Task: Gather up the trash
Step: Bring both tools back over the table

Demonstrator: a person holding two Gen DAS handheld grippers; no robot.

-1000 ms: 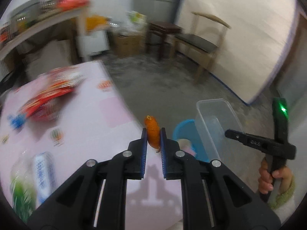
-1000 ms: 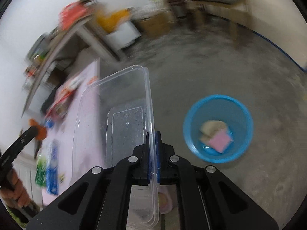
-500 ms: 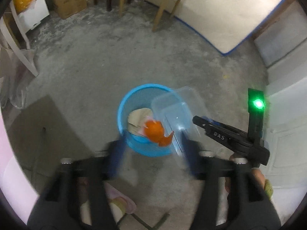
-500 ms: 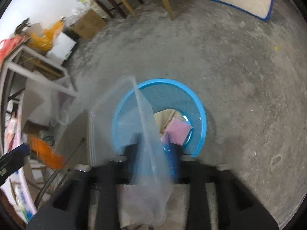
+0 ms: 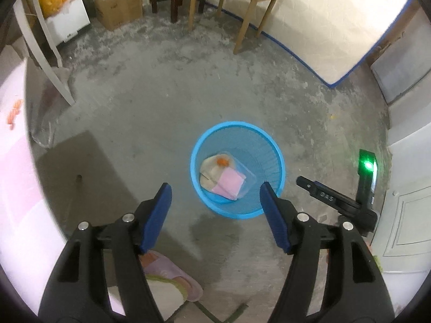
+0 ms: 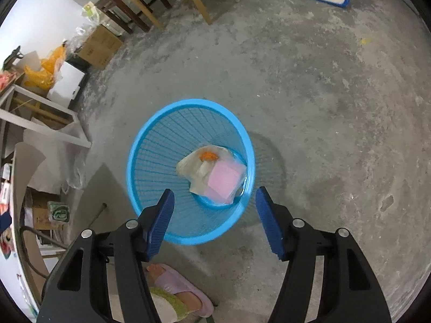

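A blue mesh bin (image 5: 237,125) (image 6: 188,102) stands on the concrete floor below both grippers. In it lie an orange peel (image 5: 222,161) (image 6: 207,156), a clear plastic container (image 5: 247,177), a pink pad (image 5: 229,181) (image 6: 225,179) and beige paper (image 5: 211,168) (image 6: 191,167). My left gripper (image 5: 216,188) points down over the bin's near rim, its jaws opening with nothing between them. My right gripper (image 6: 214,193) hangs over the bin in the same way, jaws opening and empty. Its black frame with a green light (image 5: 366,165) shows at the right of the left wrist view.
A person's foot in a lilac slipper (image 5: 167,269) (image 6: 180,282) is just below the grippers. The pink table (image 5: 13,161) is at left. A wooden chair (image 5: 242,0), a cardboard box (image 5: 118,8) and a leaning mattress (image 5: 336,27) line the far side.
Both grippers swung from the table down over the bin and opened. The orange peel left the left gripper and the clear container left the right; both now lie in the bin.
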